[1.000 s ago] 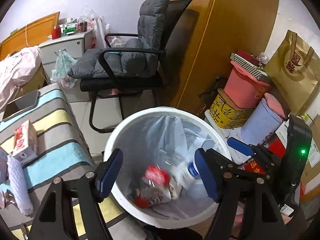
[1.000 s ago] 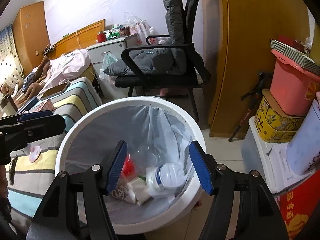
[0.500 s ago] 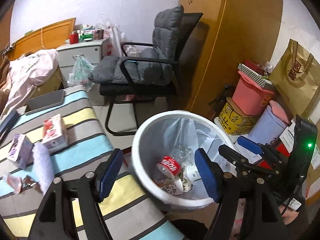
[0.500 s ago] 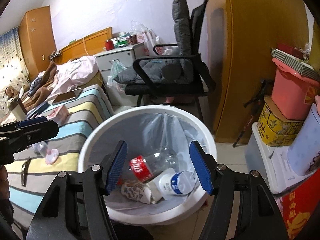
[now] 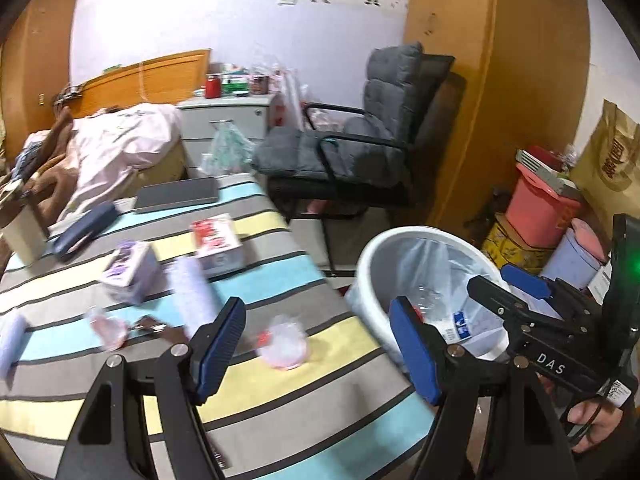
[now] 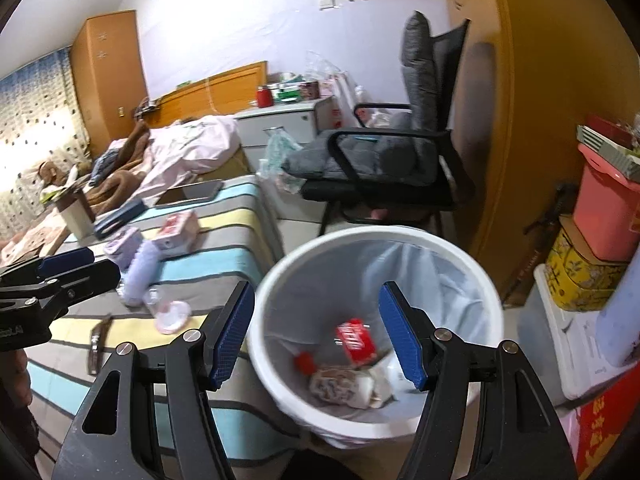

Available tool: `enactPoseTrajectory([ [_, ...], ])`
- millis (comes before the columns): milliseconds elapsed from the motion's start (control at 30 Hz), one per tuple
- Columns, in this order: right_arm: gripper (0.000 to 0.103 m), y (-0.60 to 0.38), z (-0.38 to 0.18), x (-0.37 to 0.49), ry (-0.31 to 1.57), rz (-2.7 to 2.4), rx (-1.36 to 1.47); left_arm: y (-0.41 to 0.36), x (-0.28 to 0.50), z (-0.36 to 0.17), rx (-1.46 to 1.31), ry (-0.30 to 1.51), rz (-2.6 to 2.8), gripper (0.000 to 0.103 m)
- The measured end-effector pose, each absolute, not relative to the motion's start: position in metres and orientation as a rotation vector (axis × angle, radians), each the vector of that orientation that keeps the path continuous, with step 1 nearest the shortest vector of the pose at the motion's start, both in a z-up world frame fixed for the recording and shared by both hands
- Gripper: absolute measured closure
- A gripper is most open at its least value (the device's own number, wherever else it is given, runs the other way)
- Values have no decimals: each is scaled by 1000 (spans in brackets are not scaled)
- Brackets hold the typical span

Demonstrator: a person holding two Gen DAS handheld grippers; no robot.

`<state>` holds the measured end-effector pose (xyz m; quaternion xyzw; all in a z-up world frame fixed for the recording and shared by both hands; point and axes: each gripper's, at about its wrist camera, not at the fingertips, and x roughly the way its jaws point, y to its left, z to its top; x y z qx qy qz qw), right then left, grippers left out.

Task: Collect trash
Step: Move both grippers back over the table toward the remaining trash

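Note:
My left gripper [image 5: 316, 346] is open and holds nothing, hovering over the striped bed cover [image 5: 280, 408]. A crumpled pink wrapper [image 5: 284, 342] lies on the cover just beyond its fingertips. Further left lie another pink wrapper [image 5: 106, 326] and a small brown wrapper [image 5: 154, 326]. My right gripper [image 6: 318, 334] is open and holds nothing above the near side of the white bin [image 6: 380, 236] with its clear liner. Inside lie a red-labelled bottle [image 6: 356, 338], a red cap [image 6: 304, 360] and crumpled packaging [image 6: 332, 386]. The bin [image 5: 400, 240] stands against the bed's corner.
On the bed lie a lilac roll [image 5: 192, 292], a purple box [image 5: 130, 272], a red and white box [image 5: 216, 240], a dark case [image 5: 86, 228] and a tablet [image 5: 178, 194]. A black chair [image 5: 360, 152] stands behind the bin. Boxes and tubs [image 6: 600, 216] are stacked to the right.
Both views have swung left from the bin towards the bed. The left gripper has moved from above the bin to above the bed cover. Both grippers have stayed open.

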<state>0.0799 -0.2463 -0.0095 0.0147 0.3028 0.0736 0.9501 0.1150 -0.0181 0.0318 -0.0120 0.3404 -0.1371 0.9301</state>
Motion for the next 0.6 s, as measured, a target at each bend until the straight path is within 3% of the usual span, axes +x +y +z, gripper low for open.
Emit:
enactPoseTrajectory([
  [600,37,-146,-20,90,648,340,-71,121,87,17,-101,685,-13,26],
])
